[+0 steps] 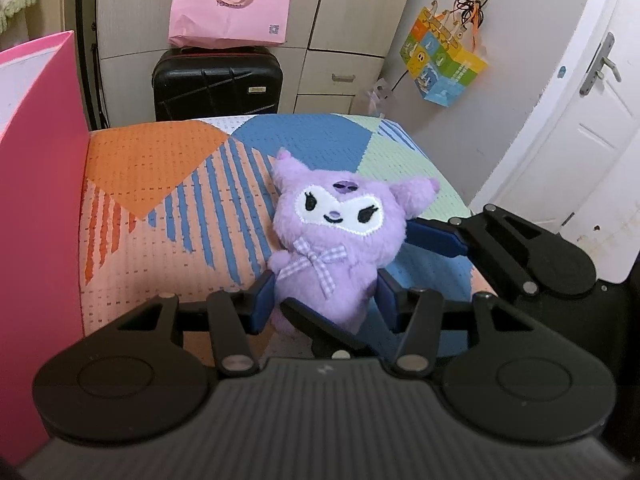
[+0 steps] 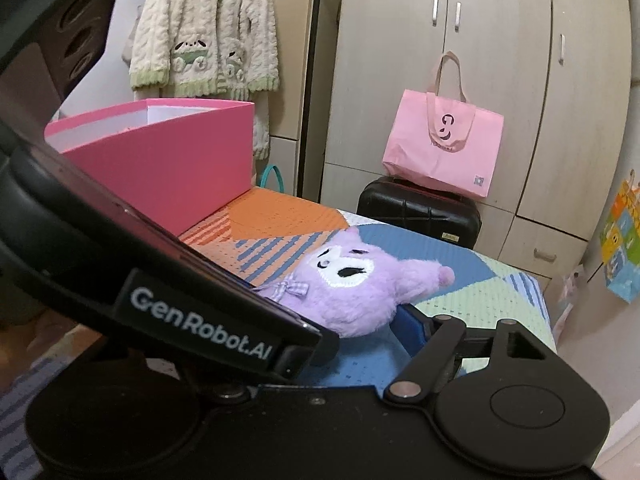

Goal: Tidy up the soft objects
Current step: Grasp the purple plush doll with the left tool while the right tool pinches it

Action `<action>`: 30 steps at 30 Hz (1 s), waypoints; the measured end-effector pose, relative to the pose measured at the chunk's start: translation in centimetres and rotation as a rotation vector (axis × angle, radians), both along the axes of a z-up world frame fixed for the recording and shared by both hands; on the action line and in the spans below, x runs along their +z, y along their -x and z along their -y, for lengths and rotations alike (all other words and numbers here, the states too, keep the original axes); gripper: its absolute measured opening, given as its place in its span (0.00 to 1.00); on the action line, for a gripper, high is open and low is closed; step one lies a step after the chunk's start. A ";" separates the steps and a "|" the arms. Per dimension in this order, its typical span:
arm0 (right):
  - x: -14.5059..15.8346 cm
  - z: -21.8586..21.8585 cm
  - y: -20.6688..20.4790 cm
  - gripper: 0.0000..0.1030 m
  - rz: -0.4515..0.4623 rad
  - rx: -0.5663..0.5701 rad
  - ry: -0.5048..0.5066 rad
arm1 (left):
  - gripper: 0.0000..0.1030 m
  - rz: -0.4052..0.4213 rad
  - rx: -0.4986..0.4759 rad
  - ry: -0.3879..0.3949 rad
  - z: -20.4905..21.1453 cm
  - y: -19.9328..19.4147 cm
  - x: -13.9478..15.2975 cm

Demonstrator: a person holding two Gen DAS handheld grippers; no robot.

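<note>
A purple plush toy (image 1: 340,236) with a white face and a gingham bow lies on the patterned bedspread (image 1: 160,200). My left gripper (image 1: 326,300) has a blue pad on each side of the toy's lower body and is closed on it. My right gripper (image 1: 400,276) comes in from the right; one blue finger (image 1: 436,236) lies against the toy's side at head height and the other passes under its body. In the right wrist view the toy (image 2: 360,292) lies ahead, and the left gripper's body (image 2: 200,320) hides my left finger. A pink box (image 2: 168,168) stands open at the bed's left.
A black suitcase (image 1: 218,84) with a pink tote bag (image 1: 232,4) on it stands beyond the bed, against the wardrobe (image 2: 520,80). A colourful bag (image 1: 442,60) hangs on the wall at right. A white door (image 1: 580,128) is at far right. The bed edge drops off on the right.
</note>
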State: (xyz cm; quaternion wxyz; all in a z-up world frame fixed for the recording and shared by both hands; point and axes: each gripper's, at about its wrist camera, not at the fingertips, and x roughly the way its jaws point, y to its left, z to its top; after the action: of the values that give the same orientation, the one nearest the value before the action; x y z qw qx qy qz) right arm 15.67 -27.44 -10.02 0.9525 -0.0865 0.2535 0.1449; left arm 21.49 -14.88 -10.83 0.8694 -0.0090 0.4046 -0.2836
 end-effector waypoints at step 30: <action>-1.6 1.7 1.9 0.78 -0.150 -0.019 -0.145 | 0.63 0.019 -0.105 0.028 0.5 0.4 -1.1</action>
State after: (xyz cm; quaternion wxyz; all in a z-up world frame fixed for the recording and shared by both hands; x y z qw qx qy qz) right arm 13.75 -29.15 -11.60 0.9358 -0.0037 0.3139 0.1601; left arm 21.11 -15.36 -11.92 0.8568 0.0029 0.3923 -0.3347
